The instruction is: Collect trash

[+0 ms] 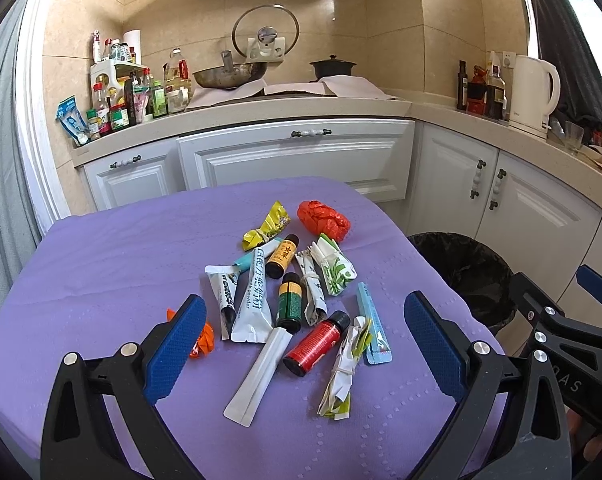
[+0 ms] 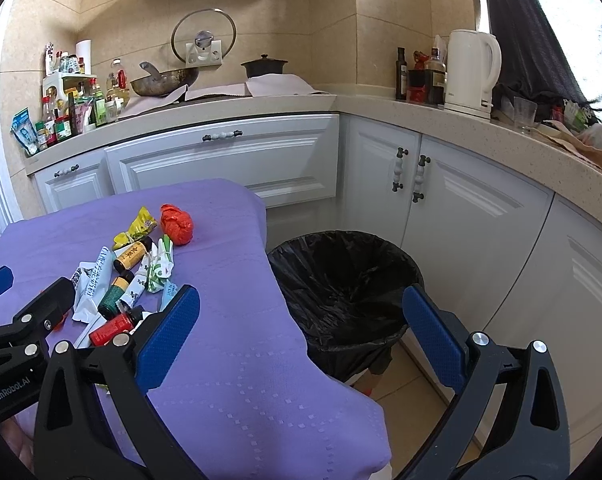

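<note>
Over the purple tablecloth (image 1: 101, 264), left gripper (image 1: 305, 344) hovering with fingers spread wide, nothing held, above a heap of sachets, wrappers and 3 small bottles. Right gripper (image 2: 301, 320) likewise wide apart and empty, aimed toward the black-lined trash bin (image 2: 341, 280) just beside the table. Best to pinch the red bottle (image 1: 315, 342) across its body, clear of neighbouring packets. Legible: "powder" on the white sachet (image 1: 253, 300); "GenRobot.AI" on the tool.
</note>
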Motion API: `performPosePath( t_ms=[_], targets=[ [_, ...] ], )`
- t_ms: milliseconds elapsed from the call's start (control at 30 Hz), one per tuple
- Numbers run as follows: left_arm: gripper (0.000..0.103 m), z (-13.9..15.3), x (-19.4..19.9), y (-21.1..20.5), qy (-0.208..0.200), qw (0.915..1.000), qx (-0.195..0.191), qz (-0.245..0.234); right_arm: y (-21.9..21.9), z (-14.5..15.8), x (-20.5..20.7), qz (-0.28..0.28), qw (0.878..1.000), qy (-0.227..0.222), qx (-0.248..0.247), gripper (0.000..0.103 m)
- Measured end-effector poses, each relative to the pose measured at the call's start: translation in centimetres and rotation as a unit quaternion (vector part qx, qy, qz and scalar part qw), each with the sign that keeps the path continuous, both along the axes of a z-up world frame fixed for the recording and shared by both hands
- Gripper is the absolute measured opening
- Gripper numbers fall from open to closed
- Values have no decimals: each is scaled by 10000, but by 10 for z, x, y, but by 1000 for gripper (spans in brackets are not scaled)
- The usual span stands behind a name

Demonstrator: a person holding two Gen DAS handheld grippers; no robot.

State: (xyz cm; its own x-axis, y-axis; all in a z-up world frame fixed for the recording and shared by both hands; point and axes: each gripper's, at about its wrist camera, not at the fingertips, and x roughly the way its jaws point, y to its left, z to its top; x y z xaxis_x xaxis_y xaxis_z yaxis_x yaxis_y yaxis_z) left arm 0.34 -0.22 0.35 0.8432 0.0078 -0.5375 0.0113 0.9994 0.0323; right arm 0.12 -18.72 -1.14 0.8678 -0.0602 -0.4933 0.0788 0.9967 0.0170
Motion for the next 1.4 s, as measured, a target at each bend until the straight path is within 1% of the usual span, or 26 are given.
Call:
performPosePath(
  t_ms=[433, 500, 1400],
  targets=[
    [96, -4, 2, 0, 18, 10000, 7, 4, -6, 0, 2, -7, 10000, 40, 3, 99],
    [96, -4, 2, 0, 22, 10000, 4, 0, 0, -3, 3, -16, 10000, 44, 7, 99],
    [96, -6, 2, 0, 41, 10000, 2, -17, 0, -5, 3, -26, 10000, 69, 19, 99]
  ],
)
